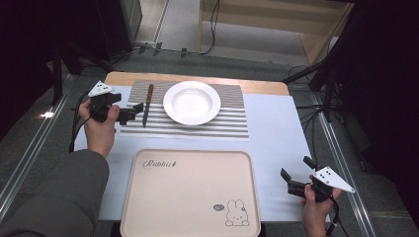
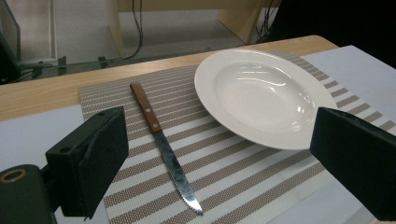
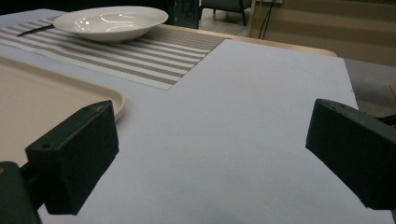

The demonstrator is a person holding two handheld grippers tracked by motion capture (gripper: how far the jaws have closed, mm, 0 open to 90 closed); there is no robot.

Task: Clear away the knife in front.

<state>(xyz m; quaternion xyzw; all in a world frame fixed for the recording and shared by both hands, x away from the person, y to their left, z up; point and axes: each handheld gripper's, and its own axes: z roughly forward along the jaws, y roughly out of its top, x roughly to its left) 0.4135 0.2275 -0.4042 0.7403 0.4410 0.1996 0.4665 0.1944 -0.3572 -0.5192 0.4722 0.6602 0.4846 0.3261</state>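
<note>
L tool (image 1: 129,112) hovered by knife (image 1: 147,104), jaws apart, empty; R tool (image 1: 295,177) low at bench (image 1: 276,138) edge, also agape.

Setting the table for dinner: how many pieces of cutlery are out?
1: a knife on the striped mat, left of the plate, apart from it. Nothing seems hidden.

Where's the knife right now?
In the high view, the knife lies on the striped placemat, just left of the white plate, beside the open left gripper.

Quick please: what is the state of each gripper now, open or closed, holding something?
Left gripper: open, holding nothing, beside the knife.
Right gripper: open, holding nothing.
</note>
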